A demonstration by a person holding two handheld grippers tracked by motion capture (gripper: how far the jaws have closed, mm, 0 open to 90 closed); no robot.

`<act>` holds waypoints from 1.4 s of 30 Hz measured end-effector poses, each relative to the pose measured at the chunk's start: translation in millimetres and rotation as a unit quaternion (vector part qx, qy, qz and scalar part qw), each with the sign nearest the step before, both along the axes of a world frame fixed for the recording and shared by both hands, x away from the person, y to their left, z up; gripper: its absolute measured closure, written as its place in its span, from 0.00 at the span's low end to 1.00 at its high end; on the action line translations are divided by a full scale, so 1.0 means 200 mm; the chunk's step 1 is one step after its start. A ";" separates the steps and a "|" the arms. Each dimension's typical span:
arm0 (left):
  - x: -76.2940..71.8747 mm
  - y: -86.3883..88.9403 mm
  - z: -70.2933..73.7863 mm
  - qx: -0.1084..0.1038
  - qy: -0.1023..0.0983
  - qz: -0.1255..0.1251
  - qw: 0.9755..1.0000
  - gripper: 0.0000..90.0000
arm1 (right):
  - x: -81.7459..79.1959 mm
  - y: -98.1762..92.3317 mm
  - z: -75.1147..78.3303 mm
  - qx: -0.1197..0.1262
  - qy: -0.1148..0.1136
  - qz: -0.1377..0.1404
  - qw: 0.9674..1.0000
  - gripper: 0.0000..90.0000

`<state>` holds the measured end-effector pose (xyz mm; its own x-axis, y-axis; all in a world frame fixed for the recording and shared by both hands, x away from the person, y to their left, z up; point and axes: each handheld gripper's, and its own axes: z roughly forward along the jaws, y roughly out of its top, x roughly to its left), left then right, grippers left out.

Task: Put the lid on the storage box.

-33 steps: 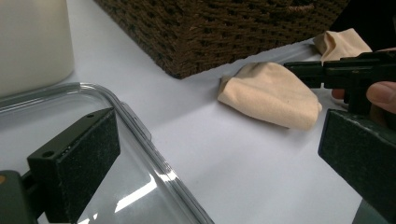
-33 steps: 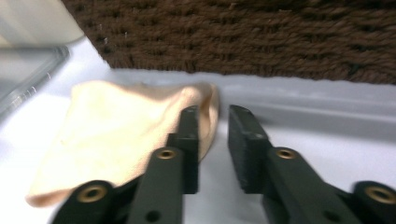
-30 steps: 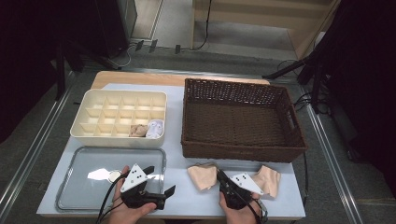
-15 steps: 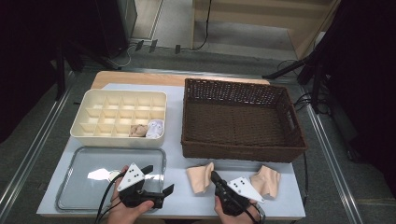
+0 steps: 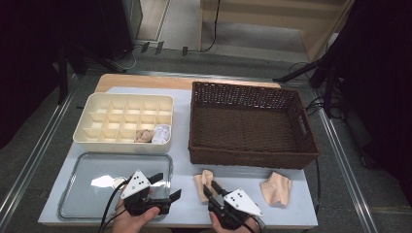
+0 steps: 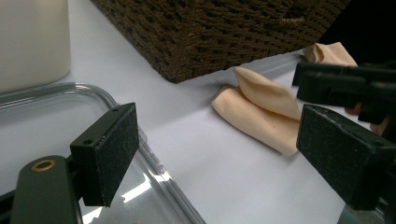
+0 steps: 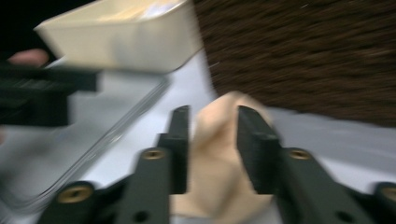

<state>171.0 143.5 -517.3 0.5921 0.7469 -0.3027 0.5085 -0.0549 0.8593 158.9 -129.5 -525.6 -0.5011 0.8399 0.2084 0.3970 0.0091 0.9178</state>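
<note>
My right gripper (image 7: 212,149) had just been opening around the soft, limp beige sock (image 7: 219,140), at 12 o'clock; I'd pinch its folded middle. Left gripper (image 6: 224,154) gaped wide, empty.

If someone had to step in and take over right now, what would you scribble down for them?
Left gripper: open, empty, over the right edge of the clear tray.
Right gripper: jaws have just been opening, astride the near beige sock on the table; whether the pads still press it I cannot tell.
Second beige sock lies further right, in front of the wicker basket.
Done: two bundled socks, one beige and one white, sit in neighbouring front cells of the cream divider box.
Left, probably: bundle both loose socks and put them in the box.
</note>
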 end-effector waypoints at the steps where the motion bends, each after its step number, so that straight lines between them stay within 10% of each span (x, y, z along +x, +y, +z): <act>1: 0.00 0.00 0.00 0.001 0.000 0.000 1.000 0.16 | 0.00 -0.03 0.00 0.003 -0.001 -0.020 1.000 0.62; 4: 0.00 0.00 0.00 0.001 0.000 0.001 1.000 0.16 | 0.03 -0.07 -0.04 0.004 0.022 -0.049 0.999 0.50; 10: 0.00 -0.01 0.00 0.002 -0.002 0.000 1.000 0.16 | 0.06 0.00 -0.12 -0.024 0.074 -0.021 0.997 0.50; 20: -0.01 -0.01 0.00 0.003 -0.004 0.000 1.000 0.16 | 0.04 0.06 -0.14 -0.026 0.066 0.004 0.997 0.86; 42: -0.01 -0.02 0.00 -0.001 -0.003 -0.005 1.000 0.16 | 0.00 -0.16 0.00 0.014 0.044 -0.027 0.999 0.92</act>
<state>169.9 139.6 -516.8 0.6015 0.7398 -0.3014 0.5029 -0.0575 0.8624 159.2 -160.9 -525.4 -0.4344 0.8580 0.2740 0.4757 -0.0398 0.8787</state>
